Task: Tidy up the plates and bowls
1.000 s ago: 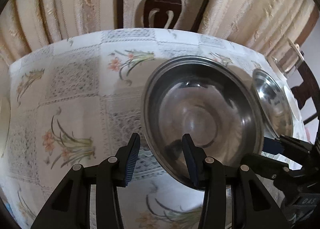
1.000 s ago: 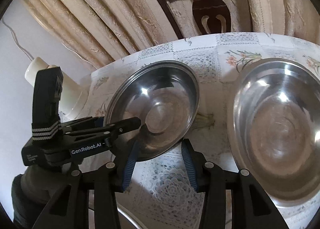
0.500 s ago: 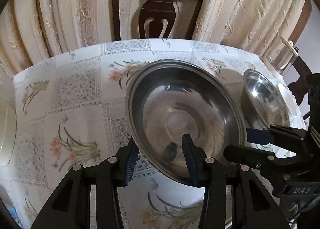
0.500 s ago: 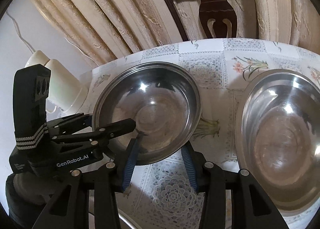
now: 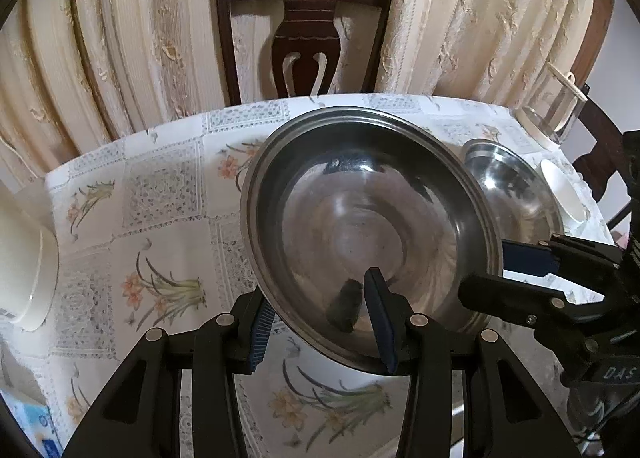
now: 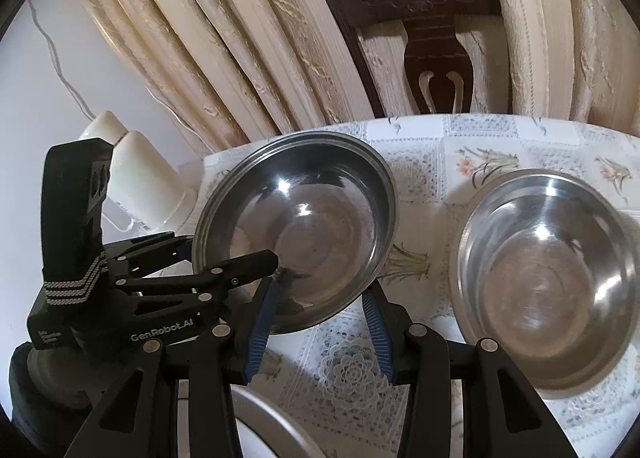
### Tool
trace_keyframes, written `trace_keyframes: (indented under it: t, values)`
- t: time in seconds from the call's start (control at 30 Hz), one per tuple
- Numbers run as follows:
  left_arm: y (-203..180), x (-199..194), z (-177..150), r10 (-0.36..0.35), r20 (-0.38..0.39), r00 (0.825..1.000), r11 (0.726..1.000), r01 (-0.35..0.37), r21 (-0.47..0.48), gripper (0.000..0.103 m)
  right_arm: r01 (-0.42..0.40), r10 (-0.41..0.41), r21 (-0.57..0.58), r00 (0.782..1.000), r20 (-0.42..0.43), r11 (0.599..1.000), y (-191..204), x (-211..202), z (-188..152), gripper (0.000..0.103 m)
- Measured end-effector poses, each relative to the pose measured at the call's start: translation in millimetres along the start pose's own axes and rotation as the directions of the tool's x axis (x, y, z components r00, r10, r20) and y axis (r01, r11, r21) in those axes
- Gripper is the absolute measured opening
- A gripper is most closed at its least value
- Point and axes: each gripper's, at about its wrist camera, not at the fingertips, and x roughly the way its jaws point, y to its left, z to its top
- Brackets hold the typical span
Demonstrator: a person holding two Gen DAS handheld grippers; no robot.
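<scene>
plate (image 6: pixel 272 422): cut by bottom edge | blue box (image 5: pixel 32 430): possibly tissues, cropped

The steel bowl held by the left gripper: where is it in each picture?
Left wrist view: the steel bowl fills the centre, its rim between the left gripper's fingers.
Right wrist view: left of centre, tilted.
Shared landmark: the dark wooden chair behind the table.

Steel bowls: you have two, one large steel bowl (image 5: pixel 372 225) at frame centre, one small steel bowl (image 5: pixel 516 193) right of it.
White cups: two, a left cup (image 5: pixel 28 262) and a right cup (image 5: pixel 564 189).
Chairs: one chair (image 5: pixel 304 29), top centre.
Grippers: two, left gripper (image 5: pixel 320 322), right gripper (image 6: pixel 316 322).
</scene>
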Motion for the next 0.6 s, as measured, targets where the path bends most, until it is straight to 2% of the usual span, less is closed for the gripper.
trace_keyframes:
  t: [0.6]
  values:
    - [-75,-6,19,-0.022,-0.019,1.0,0.996,0.024,0.091,0.045,0.02,-0.026,0.064,0.994,0.103,0.998,-37,-69,-19,0.047]
